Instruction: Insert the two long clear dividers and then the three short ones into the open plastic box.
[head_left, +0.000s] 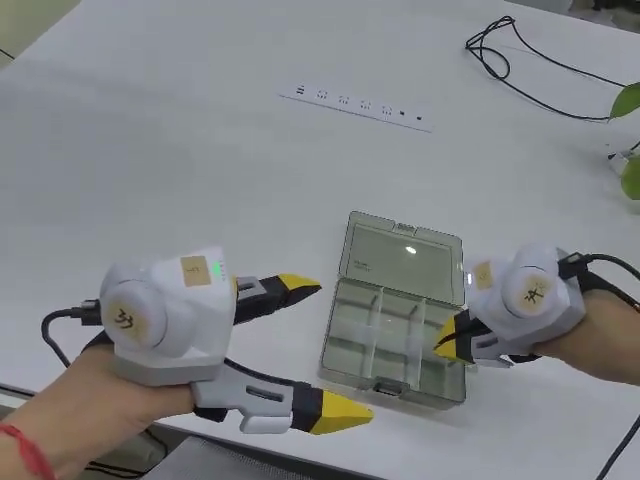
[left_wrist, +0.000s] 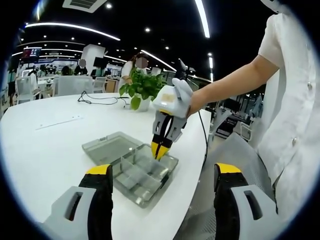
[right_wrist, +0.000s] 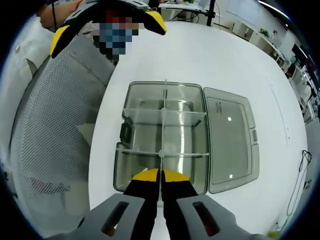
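- Head view puts the left gripper (head_left: 320, 350) at the near left of the plastic box (head_left: 338, 335), jaws spread and empty. Nothing steadies the box, so a push may slide it.
- The box sits mid-bench, lid open to the far side, with two cross dividers (right_wrist: 150, 113) seated.
- The right gripper (right_wrist: 161, 176) is clenched on a clear divider (right_wrist: 164, 95) that seems partly slotted; tilting it could jam it or unseat the others.

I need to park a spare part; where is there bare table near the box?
Widest bare table lies left of the plastic box, between power strip and left hand-held gripper. A smaller strip runs between power strip and the open lid. Crowded on the right: right hand-held gripper at the box, cable and plant beyond.
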